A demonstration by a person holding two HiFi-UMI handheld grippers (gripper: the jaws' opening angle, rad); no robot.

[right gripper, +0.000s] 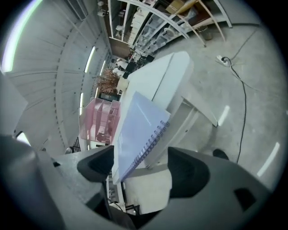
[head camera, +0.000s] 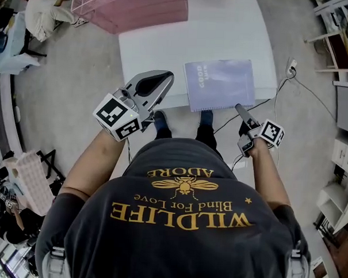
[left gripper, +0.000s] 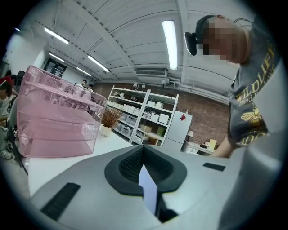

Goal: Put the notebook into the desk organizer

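Observation:
A lavender spiral notebook [head camera: 219, 84] lies flat at the near edge of the white table [head camera: 155, 48]. The pink mesh desk organizer [head camera: 133, 7] stands at the table's far left corner. My right gripper [head camera: 240, 109] is open, just off the notebook's near right corner. In the right gripper view its jaws [right gripper: 144, 166] stand apart, with the notebook [right gripper: 137, 130] and its spiral edge between and ahead of them and the organizer [right gripper: 96, 119] beyond. My left gripper [head camera: 161, 82] hovers left of the notebook, jaws together and holding nothing. From it [left gripper: 144, 150] the organizer [left gripper: 54, 119] shows at left.
A power strip [head camera: 290, 68] and its cable lie on the floor right of the table. White shelves [head camera: 345, 51] line the right side. A seated person [head camera: 44, 14] is at the far left. Storage shelving [left gripper: 144, 119] stands behind the table.

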